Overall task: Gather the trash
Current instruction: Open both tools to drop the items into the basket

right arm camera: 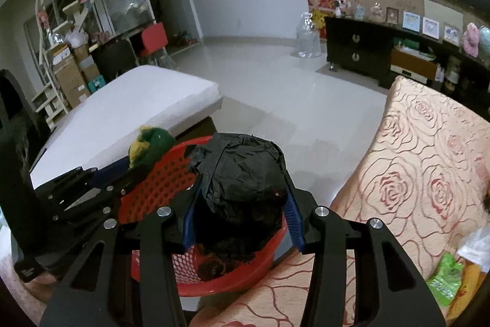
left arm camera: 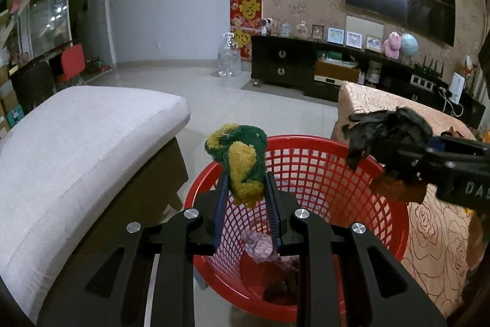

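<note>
Sponge [left arm camera: 239,166], green and yellow and scruffy, sits pinched between the blue pads of the left gripper [left arm camera: 245,189], with the open mouth of the red basket [left arm camera: 382,183] directly below it, so a release here should send it straight down onto the scraps already lying at the bottom. Farther out on the right side, the right gripper [right arm camera: 242,195] is clamped around a crumpled black wad [right arm camera: 242,176], paper or plastic I cannot tell. In the left wrist view that wad hangs just over the basket's right-hand rim, about on the edge rather than clearly inside. The left load, I judge, is the better placed to drop; the right one wants carrying a little further toward the basket's middle. Beyond the basket lie a rose-patterned cover [right arm camera: 428,173] with more wrappers [right arm camera: 444,281] and a white cushion [left arm camera: 76,143].
</note>
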Tool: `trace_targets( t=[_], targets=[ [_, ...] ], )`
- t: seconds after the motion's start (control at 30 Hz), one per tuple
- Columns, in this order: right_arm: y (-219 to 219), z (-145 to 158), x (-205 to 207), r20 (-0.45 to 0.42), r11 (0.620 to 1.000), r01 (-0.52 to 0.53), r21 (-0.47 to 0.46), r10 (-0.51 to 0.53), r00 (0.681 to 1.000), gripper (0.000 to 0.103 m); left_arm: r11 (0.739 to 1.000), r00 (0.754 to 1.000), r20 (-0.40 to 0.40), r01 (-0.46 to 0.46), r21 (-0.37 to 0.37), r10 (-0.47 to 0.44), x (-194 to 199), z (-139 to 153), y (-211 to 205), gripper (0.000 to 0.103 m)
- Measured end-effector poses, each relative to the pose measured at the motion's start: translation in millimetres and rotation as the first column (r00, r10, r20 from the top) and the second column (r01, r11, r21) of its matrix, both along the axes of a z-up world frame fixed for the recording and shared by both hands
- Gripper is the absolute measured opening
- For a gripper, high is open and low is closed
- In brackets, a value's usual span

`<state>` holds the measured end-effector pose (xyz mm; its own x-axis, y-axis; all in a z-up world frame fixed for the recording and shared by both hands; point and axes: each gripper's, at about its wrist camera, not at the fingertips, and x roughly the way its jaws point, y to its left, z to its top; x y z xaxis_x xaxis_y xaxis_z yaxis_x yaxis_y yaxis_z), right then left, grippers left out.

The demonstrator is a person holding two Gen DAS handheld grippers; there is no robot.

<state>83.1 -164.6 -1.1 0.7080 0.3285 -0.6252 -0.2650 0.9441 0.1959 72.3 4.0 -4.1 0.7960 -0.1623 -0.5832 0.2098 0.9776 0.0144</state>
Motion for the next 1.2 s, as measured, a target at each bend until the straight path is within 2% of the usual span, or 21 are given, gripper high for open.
trace_targets(
  t=[0.13,0.27,0.33,0.4,0.47,0.63,0.97,1.2],
  targets=[
    [3.0,-6.0,2.5,-0.014,1.000,-0.012,-0.001,0.012,1.000,0.054,1.000,1.000,-0.004,0.000,0.000,0.000,0.5,-1.0,1.3,0.024],
    [2.5,-8.1,1.4,-0.014,1.000,-0.001,0.002,0.001,1.000,0.067,1.000,1.000,-0.002,-0.004,-0.011,0.004,1.5,-0.1,2.0,0.027],
    [0.8,-7.1,0.3,-0.009,1.000,0.005,0.003,-0.005,1.000,0.069,1.000,1.000,-0.001,-0.005,-0.016,0.005,1.3,-0.5,2.9,0.030],
    [-1.4,-6.2,-1.0,-0.006,1.000,0.012,0.006,-0.012,1.000,0.069,1.000,1.000,-0.001,-0.005,-0.023,0.005,1.4,0.1,2.6,0.036],
    [-5.1,-5.8,-1.8,-0.003,1.000,0.019,0.009,-0.019,1.000,0.069,0.999,1.000,0.006,-0.013,-0.029,0.013,0.8,0.8,3.4,0.051],
    [-15.2,0.6,-6.5,0.012,0.999,0.043,0.016,-0.044,0.999,0.069,0.997,0.999,0.040,-0.035,-0.066,0.038,-3.0,6.8,10.0,0.067],
    [-39.1,11.5,-20.1,0.065,0.993,0.115,-0.024,-0.114,0.991,0.071,0.993,0.997,0.062,-0.044,-0.108,0.051,-4.2,12.7,9.5,0.071],
    [-65.4,16.5,-38.8,0.103,0.979,0.189,-0.073,-0.181,0.978,0.072,0.992,0.997,0.069,-0.013,-0.124,0.022,-7.3,14.2,-3.4,0.071]
  ],
)
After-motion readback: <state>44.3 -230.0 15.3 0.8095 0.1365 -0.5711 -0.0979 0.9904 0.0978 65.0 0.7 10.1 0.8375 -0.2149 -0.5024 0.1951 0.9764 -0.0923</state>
